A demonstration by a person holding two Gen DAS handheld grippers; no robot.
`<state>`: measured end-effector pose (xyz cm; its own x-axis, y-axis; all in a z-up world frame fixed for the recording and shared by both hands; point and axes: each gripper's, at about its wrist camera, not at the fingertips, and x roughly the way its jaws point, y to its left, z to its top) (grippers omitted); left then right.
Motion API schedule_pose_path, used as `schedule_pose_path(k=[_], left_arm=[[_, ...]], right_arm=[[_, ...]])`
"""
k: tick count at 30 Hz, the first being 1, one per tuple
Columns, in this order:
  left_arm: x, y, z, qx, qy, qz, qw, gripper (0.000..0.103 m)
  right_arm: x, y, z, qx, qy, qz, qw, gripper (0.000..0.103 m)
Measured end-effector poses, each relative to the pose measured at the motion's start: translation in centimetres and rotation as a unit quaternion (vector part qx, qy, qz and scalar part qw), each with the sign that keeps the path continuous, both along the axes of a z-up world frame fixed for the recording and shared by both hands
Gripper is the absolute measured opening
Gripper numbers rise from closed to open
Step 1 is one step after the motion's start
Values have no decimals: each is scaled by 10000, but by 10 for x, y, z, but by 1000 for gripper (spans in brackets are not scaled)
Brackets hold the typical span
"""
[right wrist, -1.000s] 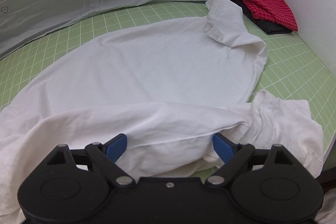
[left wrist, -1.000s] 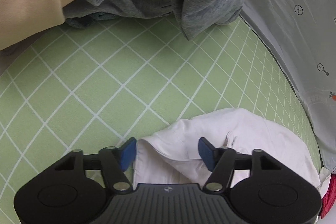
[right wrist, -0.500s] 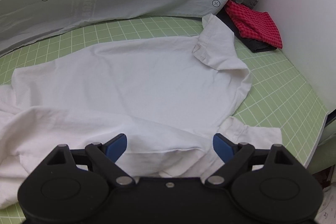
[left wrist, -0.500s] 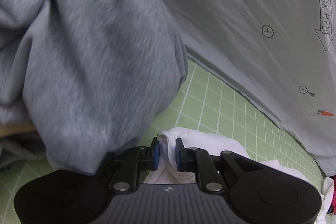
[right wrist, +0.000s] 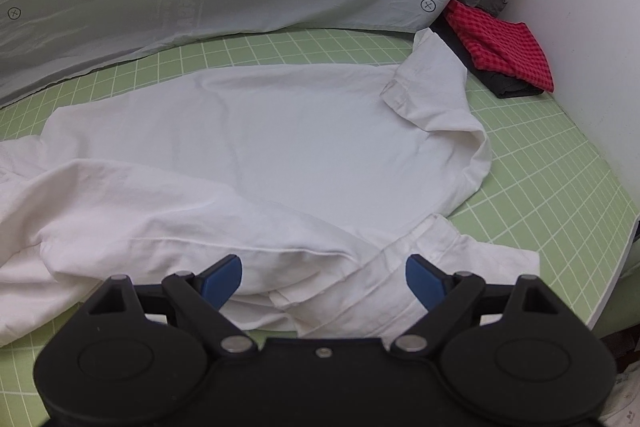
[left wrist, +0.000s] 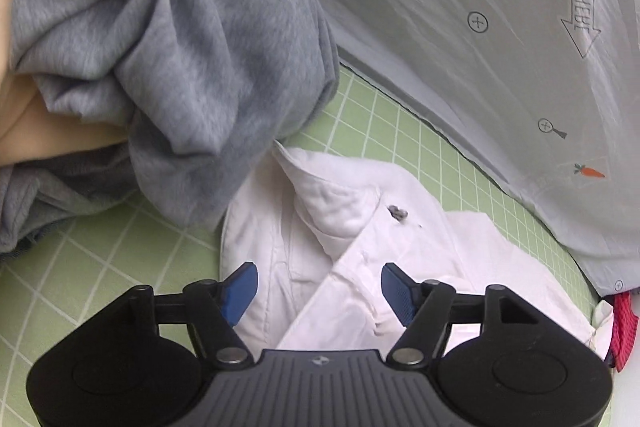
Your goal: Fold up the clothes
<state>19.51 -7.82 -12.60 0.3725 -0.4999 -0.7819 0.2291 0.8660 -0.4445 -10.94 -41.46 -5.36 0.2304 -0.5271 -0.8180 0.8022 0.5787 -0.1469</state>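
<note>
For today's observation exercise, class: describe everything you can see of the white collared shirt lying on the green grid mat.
The white collared shirt looks like thin, creased woven cotton. It lies spread across the green grid mat, its body fairly flat and its near edge bunched into folds. One cuffed sleeve is folded back over the body. The collar and button placket lie open beside a crumpled grey jersey garment. A small dark mark sits near the collar. Neither claw grips it.
</note>
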Motion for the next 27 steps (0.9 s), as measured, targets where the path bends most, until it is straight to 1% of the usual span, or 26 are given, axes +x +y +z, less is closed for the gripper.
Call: schedule_pose_path(k=[2,3,4,5,6,9,13,16,18,20,22,25,27], left_arm=[[0,-7,-5,-106,232,-123,9996,68],[-1,-10,-6,-101,281,-194,9994,67],[-4,-11,-4,-62,243,-261,9993,63],[-8,-12,-1,-25,185,-322,9993,41],[-13,-12,1,12,127,-383,9992,23],[-31,1,13,-211,-13,-355,9991,21],[-65,20,42,-210,-534,-381,9976,19],[-96,45,66,-337,-812,-223,9959,19],[-121,62,77,-304,-865,-52,9958,19],[-149,80,79,-161,-823,165,9963,19],[-177,99,75,114,-700,389,9967,19],[-206,123,48,503,-203,779,9955,19],[-216,131,29,761,140,909,9929,19]], right_arm=[[-3,0,2,-16,-62,0,10000,90],[-6,0,3,-31,-91,-4,10000,90],[-8,0,4,-50,-120,-21,9999,90],[-12,0,5,-68,-156,-54,9998,90],[-16,-1,6,-73,-196,-99,9997,90],[-29,-4,5,1,-358,-277,9990,90],[-46,-8,3,85,-575,-398,9975,90],[-55,-12,1,76,-652,-318,9973,90],[-63,-18,-1,131,-714,-302,9969,90],[-71,-24,-4,240,-815,-308,9959,90],[-79,-30,-7,367,-880,-303,9950,90],[-90,-36,-11,511,-887,-270,9944,90],[-98,-37,-11,538,-861,-287,9944,90]])
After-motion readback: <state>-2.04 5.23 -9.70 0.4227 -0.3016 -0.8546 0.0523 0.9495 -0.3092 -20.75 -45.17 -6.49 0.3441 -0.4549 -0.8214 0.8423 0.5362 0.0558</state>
